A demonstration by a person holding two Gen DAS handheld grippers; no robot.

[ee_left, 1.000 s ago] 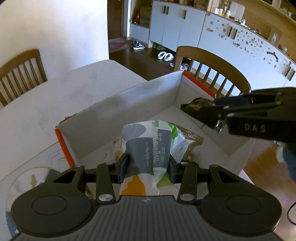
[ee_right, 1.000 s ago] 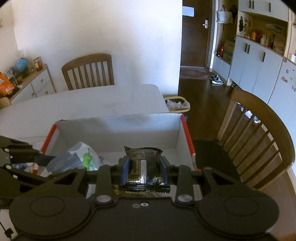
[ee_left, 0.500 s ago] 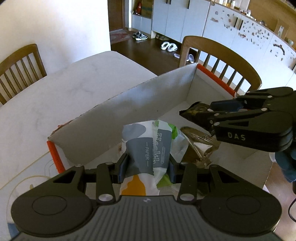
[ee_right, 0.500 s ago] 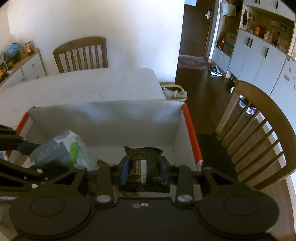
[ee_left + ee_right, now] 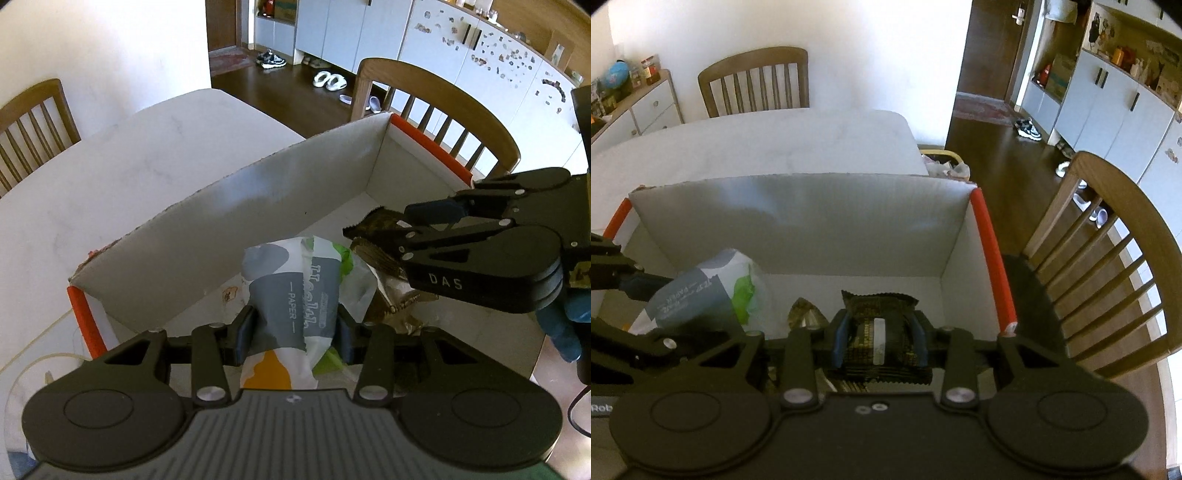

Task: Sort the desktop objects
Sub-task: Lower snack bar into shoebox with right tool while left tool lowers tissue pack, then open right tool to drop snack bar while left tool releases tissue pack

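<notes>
A white cardboard box (image 5: 229, 225) with orange edges stands on the table. My left gripper (image 5: 295, 328) hangs inside it, its pads against a paper tissue pack (image 5: 291, 288) in grey, white, green and orange; its jaws are opening. To the right, my right gripper (image 5: 402, 236) holds a dark snack packet (image 5: 373, 225) low over the box floor. In the right wrist view, that gripper (image 5: 879, 338) has its blue pads on both sides of the snack packet (image 5: 879, 314), and its jaws are opening too. The tissue pack (image 5: 701, 291) shows at left.
Crumpled brown and silver wrappers (image 5: 391, 291) lie on the box floor between the two grippers. The white table (image 5: 757, 144) extends beyond the box wall (image 5: 798, 218). A wooden chair (image 5: 1108, 258) stands close on the right, another chair (image 5: 757, 81) at the far side, a waste bin (image 5: 942, 162) behind.
Both grippers have sunk deeper into the box with their packets. The box walls now look closer and taller in both views.
</notes>
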